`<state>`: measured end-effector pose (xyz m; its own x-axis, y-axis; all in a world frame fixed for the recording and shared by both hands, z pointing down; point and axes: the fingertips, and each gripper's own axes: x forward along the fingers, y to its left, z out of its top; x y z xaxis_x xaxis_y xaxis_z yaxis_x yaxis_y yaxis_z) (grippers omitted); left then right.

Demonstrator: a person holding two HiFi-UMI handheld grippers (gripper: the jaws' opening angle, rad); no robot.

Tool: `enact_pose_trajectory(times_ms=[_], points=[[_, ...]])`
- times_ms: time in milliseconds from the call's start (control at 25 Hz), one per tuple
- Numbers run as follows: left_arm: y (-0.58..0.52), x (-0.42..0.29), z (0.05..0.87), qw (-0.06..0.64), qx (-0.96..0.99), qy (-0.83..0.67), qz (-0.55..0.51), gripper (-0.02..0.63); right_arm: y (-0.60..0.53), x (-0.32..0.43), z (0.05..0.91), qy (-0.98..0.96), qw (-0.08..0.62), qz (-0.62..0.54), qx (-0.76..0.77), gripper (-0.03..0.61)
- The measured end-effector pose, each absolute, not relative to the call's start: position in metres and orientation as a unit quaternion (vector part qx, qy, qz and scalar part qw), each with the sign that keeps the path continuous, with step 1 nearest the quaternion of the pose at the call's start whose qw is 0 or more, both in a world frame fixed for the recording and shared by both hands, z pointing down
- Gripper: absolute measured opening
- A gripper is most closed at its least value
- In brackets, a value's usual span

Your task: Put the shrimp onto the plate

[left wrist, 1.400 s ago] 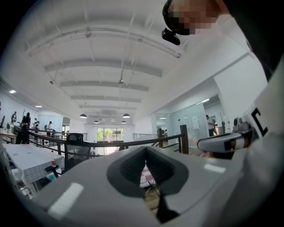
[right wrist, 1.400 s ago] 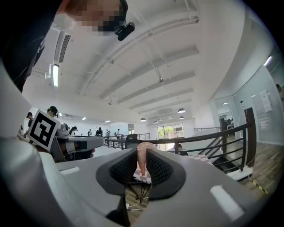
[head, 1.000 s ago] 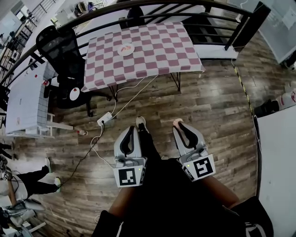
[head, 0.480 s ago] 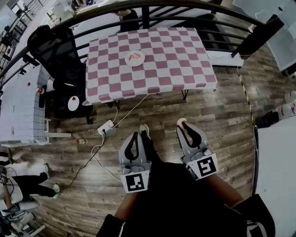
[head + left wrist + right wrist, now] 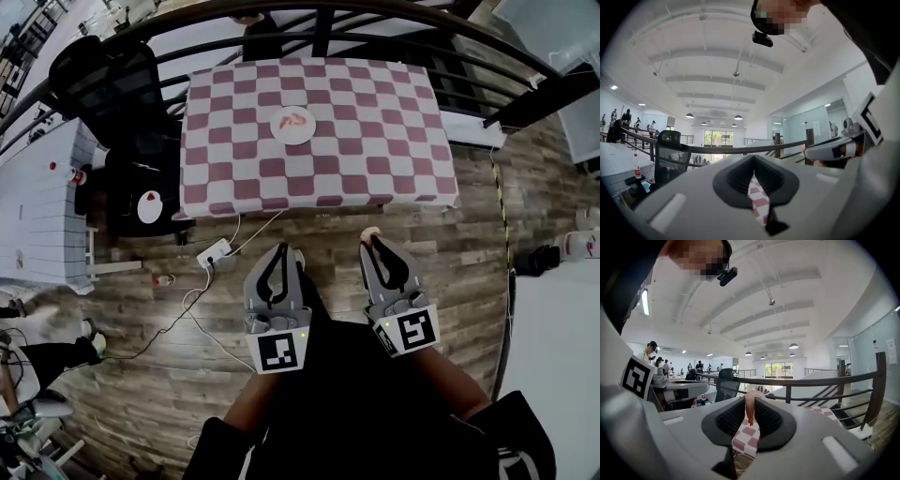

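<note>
Head view looks down on both grippers, held side by side over a wood floor and well short of the table at 12 o'clock. The right gripper is clamped on a pink shrimp, which hangs upright between its pads. The left gripper has its jaws closed together with nothing between them. On the table's checked cloth a white plate sits near the middle, with a second shrimp lying on it. Only bare floor lies between the grippers and the table's near edge. A power strip lies at the left gripper's 10 o'clock, its cable trailing towards 8 o'clock. A black chair stands at the table's 10 o'clock, a white desk at 9 o'clock, and a dark railing curves behind at 12 o'clock.
</note>
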<state>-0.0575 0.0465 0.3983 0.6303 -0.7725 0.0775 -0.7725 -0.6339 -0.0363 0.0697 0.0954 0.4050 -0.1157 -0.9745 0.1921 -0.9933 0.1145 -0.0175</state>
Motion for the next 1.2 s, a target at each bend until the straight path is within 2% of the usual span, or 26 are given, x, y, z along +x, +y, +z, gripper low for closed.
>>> enact_pose_trajectory(times_ms=[600, 1040, 1200], points=[[-0.084, -0.024, 0.409, 0.005, 0.916, -0.395, 0.078, 0.009, -0.06, 0.068, 0.413, -0.745, 0.071, 0.086, 0.658, 0.063], [-0.142, -0.038, 0.417, 0.043, 0.891, -0.449, 0.06, 0.009, -0.111, 0.076, 0.417, -0.749, 0.073, 0.095, 0.652, 0.063], [-0.151, -0.028, 0.414, 0.024, 0.885, -0.46, 0.064, 0.009, -0.124, 0.077, 0.417, -0.764, 0.083, 0.104, 0.632, 0.063]])
